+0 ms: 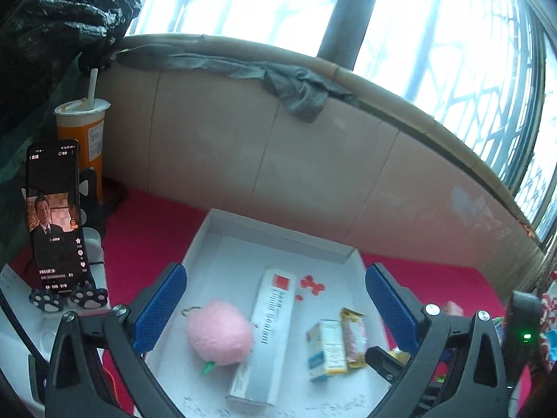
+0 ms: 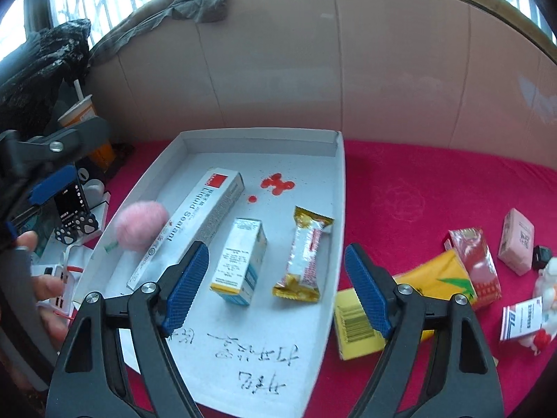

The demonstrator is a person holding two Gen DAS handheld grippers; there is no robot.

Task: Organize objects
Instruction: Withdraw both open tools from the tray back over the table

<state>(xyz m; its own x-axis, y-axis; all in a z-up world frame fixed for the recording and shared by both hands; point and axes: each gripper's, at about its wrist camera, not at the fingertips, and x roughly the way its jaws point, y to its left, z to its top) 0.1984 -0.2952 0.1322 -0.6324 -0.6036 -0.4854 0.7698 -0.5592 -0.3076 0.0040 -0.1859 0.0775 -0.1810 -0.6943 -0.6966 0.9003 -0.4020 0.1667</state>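
Note:
A white tray [image 1: 278,235] [image 2: 261,144] lies on the red cloth. Inside it are a pink plush ball [image 1: 219,331] [image 2: 141,224], a long sealant box [image 1: 268,331] [image 2: 195,223], a small white-and-blue box [image 1: 325,350] [image 2: 240,261] and a gold-ended snack bar [image 1: 353,338] [image 2: 306,254]. My left gripper [image 1: 275,275] hovers open over the tray's near half, nothing between its blue pads. My right gripper [image 2: 276,249] is also open above the small box and snack bar, touching neither.
Loose on the cloth right of the tray lie a yellow box [image 2: 435,278], a red packet [image 2: 477,261], a pink box [image 2: 517,240] and a white-blue packet [image 2: 520,318]. A phone on a stand [image 1: 52,216] and an orange drink cup [image 1: 81,139] stand at left. A cardboard wall [image 1: 278,156] backs the scene.

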